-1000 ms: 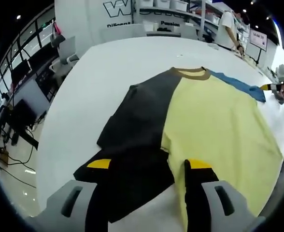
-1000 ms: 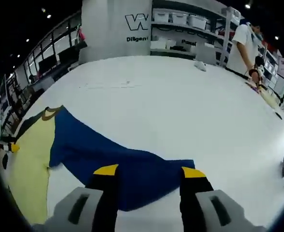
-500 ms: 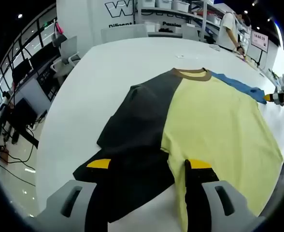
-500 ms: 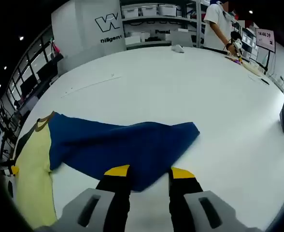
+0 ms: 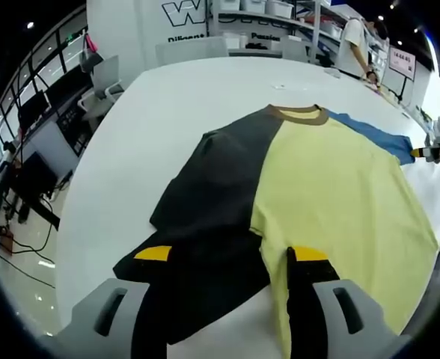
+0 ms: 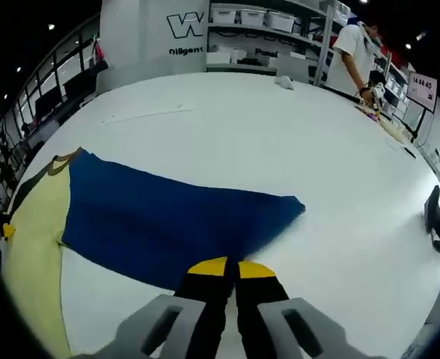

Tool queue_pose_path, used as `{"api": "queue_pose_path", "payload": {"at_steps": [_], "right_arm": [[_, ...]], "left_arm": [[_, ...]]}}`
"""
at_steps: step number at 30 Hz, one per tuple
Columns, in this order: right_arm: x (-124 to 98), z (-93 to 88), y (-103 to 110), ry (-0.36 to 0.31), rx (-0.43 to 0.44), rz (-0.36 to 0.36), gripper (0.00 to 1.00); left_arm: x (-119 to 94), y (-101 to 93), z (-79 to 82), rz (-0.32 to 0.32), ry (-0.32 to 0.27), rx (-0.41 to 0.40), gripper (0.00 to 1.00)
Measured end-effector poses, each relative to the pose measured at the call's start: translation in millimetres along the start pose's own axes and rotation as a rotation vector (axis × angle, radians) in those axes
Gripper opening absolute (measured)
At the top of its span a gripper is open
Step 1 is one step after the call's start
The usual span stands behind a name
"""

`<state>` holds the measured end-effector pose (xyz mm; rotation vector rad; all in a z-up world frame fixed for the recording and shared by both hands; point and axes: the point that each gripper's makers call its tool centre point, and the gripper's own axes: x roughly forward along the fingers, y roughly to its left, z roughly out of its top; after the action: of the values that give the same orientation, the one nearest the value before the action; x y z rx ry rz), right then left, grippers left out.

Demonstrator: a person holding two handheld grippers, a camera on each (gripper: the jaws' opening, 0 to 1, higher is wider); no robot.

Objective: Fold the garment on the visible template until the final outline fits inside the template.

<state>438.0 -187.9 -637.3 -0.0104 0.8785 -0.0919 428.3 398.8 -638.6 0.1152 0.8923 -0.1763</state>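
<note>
Your left gripper (image 5: 231,254) stands wide over the near hem of the shirt (image 5: 295,187), one jaw above the black half and the other at the seam where black meets yellow, with no cloth between them that can be made out. The shirt lies spread flat on the white tabletop (image 5: 167,97), its brown collar (image 5: 295,112) pointing away from you and its blue sleeve (image 5: 370,133) stretched off to the far right. At that sleeve's tip, in the left gripper view, your right gripper (image 5: 422,152) shows small, a hand just behind it. In the right gripper view the jaws of the right gripper (image 6: 231,265) are pressed nearly together at the near edge of the blue sleeve (image 6: 167,221), and they appear to pinch the cloth there, though the fabric between them is hidden by the yellow tips. The sleeve lies flat across the tabletop (image 6: 280,134), joining the yellow body (image 6: 33,224) at the left. A dark object (image 6: 438,224) rests near the right edge of the tabletop, well apart from the shirt. A person in a white top (image 6: 351,48) stands at the far side, beside shelves (image 6: 257,30).
</note>
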Motion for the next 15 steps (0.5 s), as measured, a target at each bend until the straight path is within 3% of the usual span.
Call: {"api": "queue_pose_path", "payload": {"at_steps": [5, 9, 12, 13, 14, 15], "right_arm": [[-0.1, -1.8, -3.8, 0.004, 0.024, 0.030, 0.00], [-1.3, 2.2, -10.6, -0.024, 0.079, 0.019, 0.12], [0.4, 3.4, -9.4, -0.033, 0.176, 0.041, 0.24], [1.8, 3.2, -3.7, -0.032, 0.248, 0.071, 0.25], [1.7, 8.2, -5.1, -0.062, 0.237, 0.070, 0.26], [1.9, 5.2, -7.0, -0.041, 0.238, 0.067, 0.26]], "left_arm": [[0.2, -0.2, 0.2, -0.004, -0.002, 0.005, 0.63], [0.4, -0.4, 0.3, -0.007, -0.004, 0.009, 0.64], [0.3, -0.5, 0.2, -0.008, -0.007, 0.009, 0.64], [0.3, -0.3, 0.2, -0.008, -0.008, 0.009, 0.64], [0.4, -0.3, 0.3, -0.008, -0.009, 0.010, 0.64], [0.4, -0.2, 0.3, -0.009, -0.008, 0.010, 0.64]]}}
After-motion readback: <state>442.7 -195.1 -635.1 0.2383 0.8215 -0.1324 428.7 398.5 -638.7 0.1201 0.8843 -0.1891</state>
